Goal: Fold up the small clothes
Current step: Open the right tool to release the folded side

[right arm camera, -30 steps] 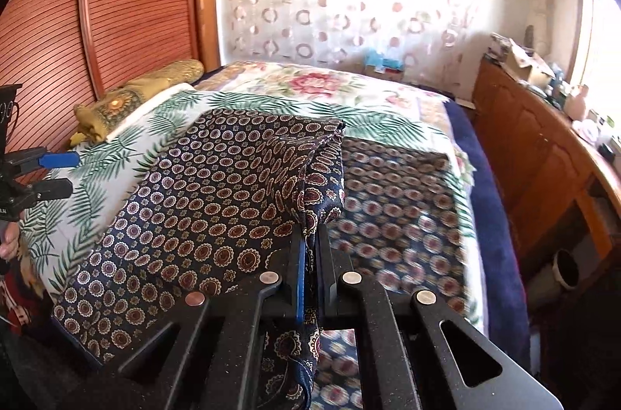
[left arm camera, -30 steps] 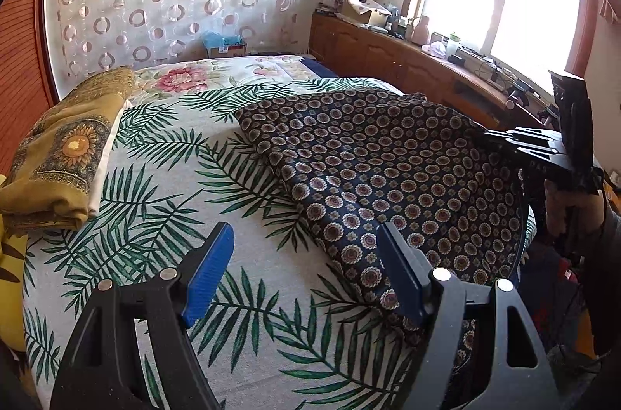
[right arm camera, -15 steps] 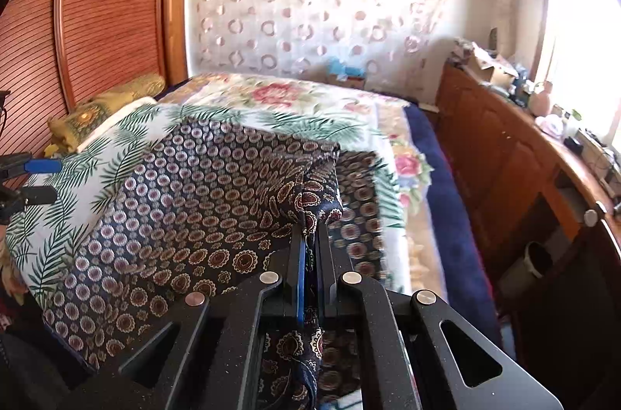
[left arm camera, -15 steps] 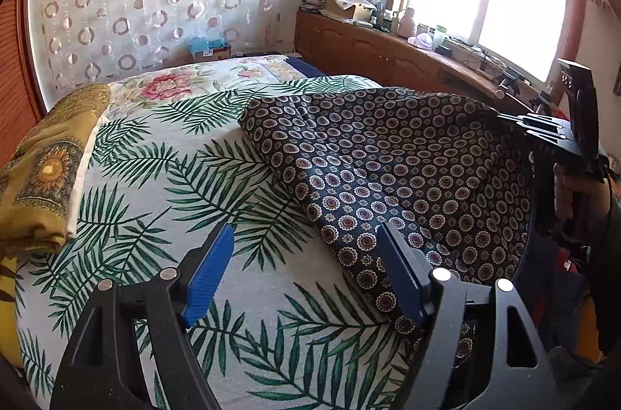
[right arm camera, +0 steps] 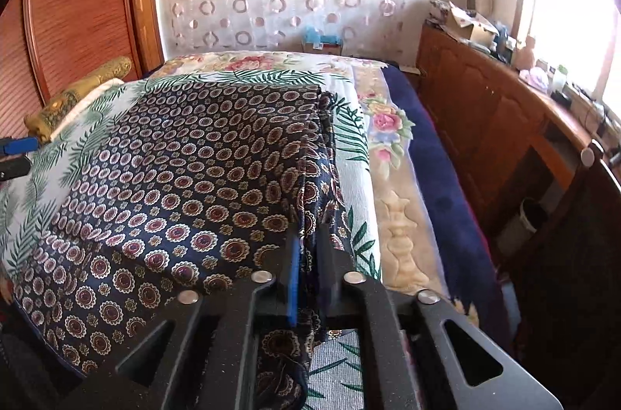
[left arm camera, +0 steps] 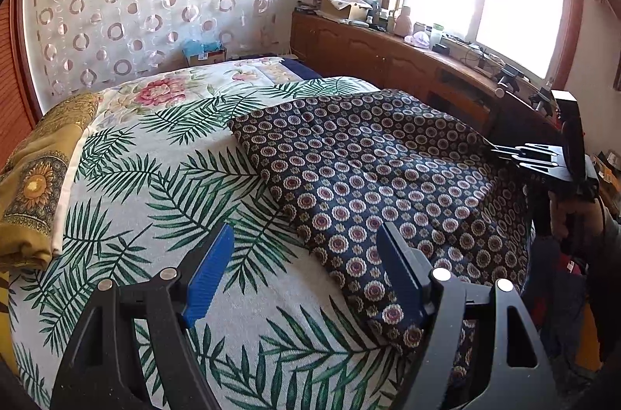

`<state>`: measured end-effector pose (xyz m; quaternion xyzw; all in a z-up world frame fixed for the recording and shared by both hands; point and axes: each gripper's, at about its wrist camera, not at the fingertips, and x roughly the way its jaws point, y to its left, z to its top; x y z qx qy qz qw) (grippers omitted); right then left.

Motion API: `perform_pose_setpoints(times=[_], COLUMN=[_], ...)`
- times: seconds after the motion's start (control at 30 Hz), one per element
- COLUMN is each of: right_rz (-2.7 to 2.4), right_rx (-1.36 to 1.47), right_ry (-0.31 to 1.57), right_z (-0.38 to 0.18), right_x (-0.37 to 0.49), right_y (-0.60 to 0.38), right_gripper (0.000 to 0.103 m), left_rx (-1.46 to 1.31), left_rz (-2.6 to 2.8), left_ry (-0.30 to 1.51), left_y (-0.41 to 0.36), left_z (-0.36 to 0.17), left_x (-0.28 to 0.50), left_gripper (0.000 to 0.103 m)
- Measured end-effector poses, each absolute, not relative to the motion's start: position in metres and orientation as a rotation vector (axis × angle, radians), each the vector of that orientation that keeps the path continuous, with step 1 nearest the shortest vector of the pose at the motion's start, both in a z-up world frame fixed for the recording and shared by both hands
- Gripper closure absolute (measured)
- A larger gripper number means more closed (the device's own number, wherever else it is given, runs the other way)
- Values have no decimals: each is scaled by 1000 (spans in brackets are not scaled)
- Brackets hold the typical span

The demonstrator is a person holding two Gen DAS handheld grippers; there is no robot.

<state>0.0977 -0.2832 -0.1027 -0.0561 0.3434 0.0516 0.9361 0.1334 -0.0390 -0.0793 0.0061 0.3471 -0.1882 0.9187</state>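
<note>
A dark navy garment with round medallion print (left arm camera: 372,173) lies folded over on the palm-leaf bedspread (left arm camera: 163,185). My left gripper (left arm camera: 302,270) is open and empty, low over the bed's near edge, its right finger beside the garment's near corner. My right gripper (right arm camera: 308,254) is shut on the garment's (right arm camera: 186,169) folded edge near the bed's right side. It also shows at the right of the left wrist view (left arm camera: 504,150), pinching the cloth's far corner.
A folded mustard-yellow cloth (left arm camera: 35,177) lies at the bed's left edge. A wooden cabinet (left arm camera: 388,60) with clutter runs along the window wall. A navy blanket (right arm camera: 438,185) lines the bed's right side. A patterned curtain (left arm camera: 155,2) hangs behind.
My right gripper has pulled the folded garment toward the bed's near right edge, covering the lower layer and flattening it. The left gripper has stayed open, drifting slightly.
</note>
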Motion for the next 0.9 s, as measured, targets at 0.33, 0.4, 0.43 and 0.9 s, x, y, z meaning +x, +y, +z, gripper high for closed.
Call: perform_pose_setpoints(times=[0.33, 0.4, 0.43, 0.9], right_rz=[108, 118, 128, 160], right_rx=[-129, -126, -122, -95], right_ry=[660, 667, 669, 810], right_z=[-74, -75, -76, -86], right_x=[116, 123, 126, 265], right_y=[-264, -259, -253, -284], right_gripper=[75, 64, 52, 47], left_rx=[-14, -13, -12, 6], left_rz=[-399, -403, -405, -367], left_ry=[716, 722, 725, 754], left_y=[-51, -52, -53, -46], left_z=[-79, -81, -82, -84], left_x=[140, 139, 139, 195], left_gripper=[26, 26, 26, 26])
